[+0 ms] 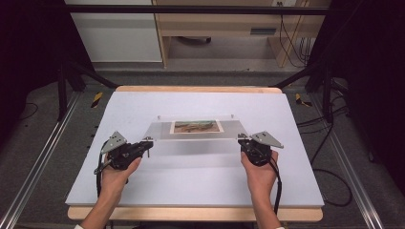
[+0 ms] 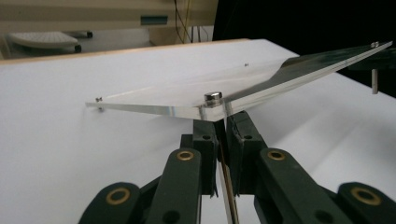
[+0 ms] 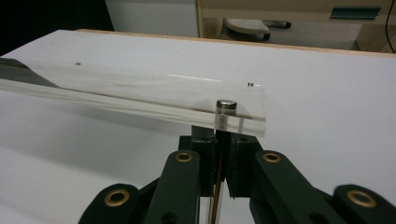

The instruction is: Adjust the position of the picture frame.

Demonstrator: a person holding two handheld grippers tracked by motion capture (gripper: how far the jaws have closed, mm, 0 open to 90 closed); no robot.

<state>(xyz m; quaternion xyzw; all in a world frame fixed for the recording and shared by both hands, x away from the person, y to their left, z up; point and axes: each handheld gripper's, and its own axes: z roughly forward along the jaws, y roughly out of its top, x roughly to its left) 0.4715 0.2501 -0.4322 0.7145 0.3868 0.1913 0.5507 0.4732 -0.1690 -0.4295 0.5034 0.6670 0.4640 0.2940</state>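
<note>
Left gripper [image 2: 222, 122] jaws are pressed together beneath the near corner of the clear rectangular acrylic frame [image 2: 187, 95], clamping its metal standoff pin [image 2: 213, 98]. Right gripper [image 3: 223, 133] jaws likewise pinch the opposite corner pin [image 3: 226, 106]. The frame, holding a small landscape picture [image 1: 196, 126], is tilted above the white table [image 1: 191, 176], far edge low.

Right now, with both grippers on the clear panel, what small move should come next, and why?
Probably lower the near edge gently until the panel lies flat. The left gripper and right gripper each clamp a near corner, that edge is lifted, and the far edge rests on the table with the picture under it.
</note>
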